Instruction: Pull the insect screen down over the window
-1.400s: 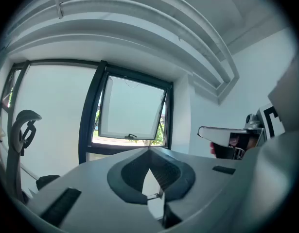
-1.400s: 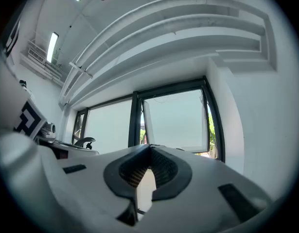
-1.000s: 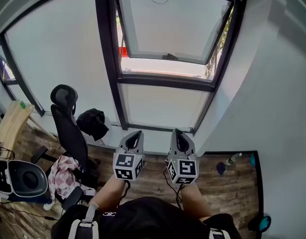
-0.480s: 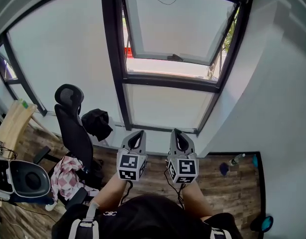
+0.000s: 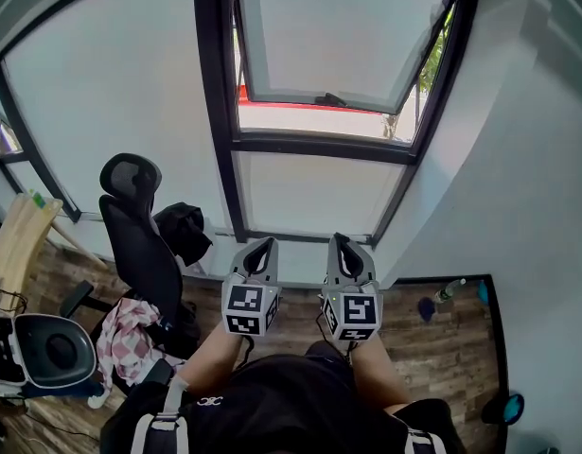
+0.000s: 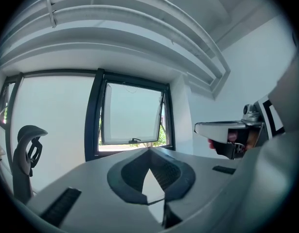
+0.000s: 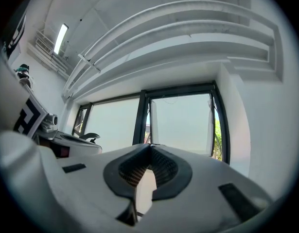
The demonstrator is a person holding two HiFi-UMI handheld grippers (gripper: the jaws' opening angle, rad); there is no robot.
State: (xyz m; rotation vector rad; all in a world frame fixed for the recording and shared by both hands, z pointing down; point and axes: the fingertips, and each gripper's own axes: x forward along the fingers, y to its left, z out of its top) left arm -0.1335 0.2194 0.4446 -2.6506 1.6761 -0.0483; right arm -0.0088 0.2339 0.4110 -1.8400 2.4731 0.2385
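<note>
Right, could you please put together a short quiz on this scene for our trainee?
1. True or false: the left gripper is clamped on the window handle.
2. What stands to the left of the window? A. an office chair B. a ladder C. a cupboard
3. Fill in: the upper sash is tilted ___.
Key: 1. False: it and the right gripper are shut, empty and short of the window. 2. A. 3. open.
</note>
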